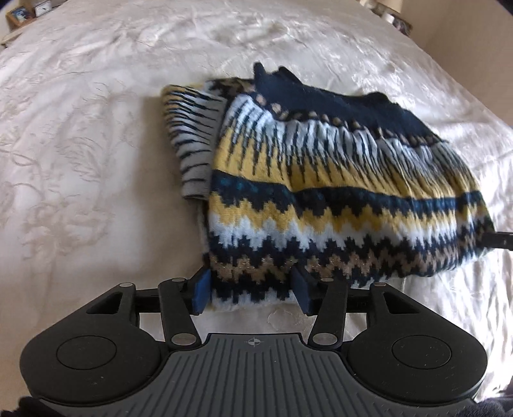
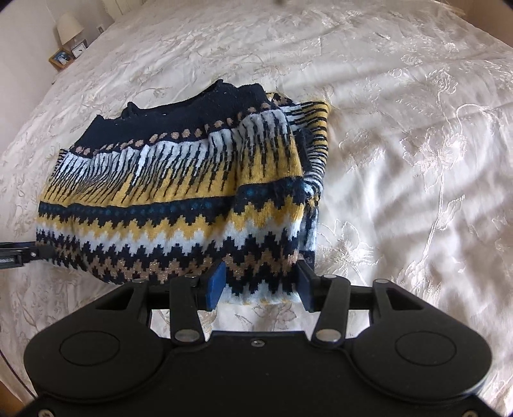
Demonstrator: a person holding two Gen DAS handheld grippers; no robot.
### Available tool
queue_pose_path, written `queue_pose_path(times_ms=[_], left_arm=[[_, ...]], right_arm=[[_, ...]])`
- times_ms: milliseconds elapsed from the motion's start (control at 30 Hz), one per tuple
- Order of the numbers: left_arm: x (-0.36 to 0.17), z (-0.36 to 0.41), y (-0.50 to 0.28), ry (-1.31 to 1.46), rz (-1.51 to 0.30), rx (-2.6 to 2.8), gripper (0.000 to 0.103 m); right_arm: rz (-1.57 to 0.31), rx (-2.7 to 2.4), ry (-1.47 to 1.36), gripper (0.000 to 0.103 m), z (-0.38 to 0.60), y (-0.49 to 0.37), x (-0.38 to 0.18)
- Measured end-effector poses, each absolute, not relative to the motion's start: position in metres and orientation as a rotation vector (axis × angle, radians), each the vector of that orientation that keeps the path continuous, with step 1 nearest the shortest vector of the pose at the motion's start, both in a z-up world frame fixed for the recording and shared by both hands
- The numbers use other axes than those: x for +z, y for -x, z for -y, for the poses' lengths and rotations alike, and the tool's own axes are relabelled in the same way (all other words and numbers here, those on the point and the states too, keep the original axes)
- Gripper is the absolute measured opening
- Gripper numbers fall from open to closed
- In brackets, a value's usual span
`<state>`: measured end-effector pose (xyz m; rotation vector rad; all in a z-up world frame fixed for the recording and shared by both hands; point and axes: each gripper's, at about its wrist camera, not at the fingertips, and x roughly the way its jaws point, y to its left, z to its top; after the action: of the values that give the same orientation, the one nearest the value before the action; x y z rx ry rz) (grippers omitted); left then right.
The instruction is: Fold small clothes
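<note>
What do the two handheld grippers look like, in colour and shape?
Both are black, each with two round lobes, thin linkage bars with silver rivets and blue finger pads. The left gripper has a grey ribbed plate with a small crosshair mark. The right gripper has a plain black body.

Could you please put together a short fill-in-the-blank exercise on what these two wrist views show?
1. The patterned sweater lies on a cream ____.
2. The band along the sweater's far edge is plain navy, with a row of ____ dots just below it.
3. The near hem sits between the fingers of the left gripper and of the ____ gripper.
4. In the right wrist view, a lamp stands at the upper ____.

Missing words: bedspread; tan; right; left
</note>
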<state>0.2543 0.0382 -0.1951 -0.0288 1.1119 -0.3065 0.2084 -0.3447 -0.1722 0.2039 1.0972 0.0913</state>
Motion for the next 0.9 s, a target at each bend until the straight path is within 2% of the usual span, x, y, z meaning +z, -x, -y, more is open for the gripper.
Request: queue_pose_path(times_ms=[67,100,133,367,500,633,900], left_arm=[[-0.197,-0.038,-0.257,0.065,-1.106,-0.322,0.047],[-0.197,-0.038,-0.257,0.09,-1.101,-0.334,0.03],[-0.195,-0.038,-0.257,0.097,-1.096,-0.334,0.008],[-0.159,-0.068,-0.256,0.145,-1.073,-0.381,0.007],[-0.158,-0.087,-0.267,0.117,-1.106,-0.409,0.008],[-0.172,-0.072,-0.272,0.043,-1.174,-0.404,0.015],[-0.152,-0.087,-0.261,0.109,-1.098,-0.179,0.018]], right_arm=[[-1.093,0.085,-0.203,0.056,0.342,-0.207,-0.169],[-1.09,0.082,-0.205,0.056,0.341,-0.206,-0.167],[-1.087,0.077,-0.207,0.056,0.34,-0.205,-0.166],[-1.073,0.04,-0.224,0.056,0.334,-0.201,-0.161],[-1.064,0.019,-0.244,0.056,0.332,-0.201,-0.16],[-1.069,-0.02,-0.202,0.056,0.324,-0.201,-0.161],[-0.985,-0.099,-0.18,0.055,0.313,-0.193,-0.136]])
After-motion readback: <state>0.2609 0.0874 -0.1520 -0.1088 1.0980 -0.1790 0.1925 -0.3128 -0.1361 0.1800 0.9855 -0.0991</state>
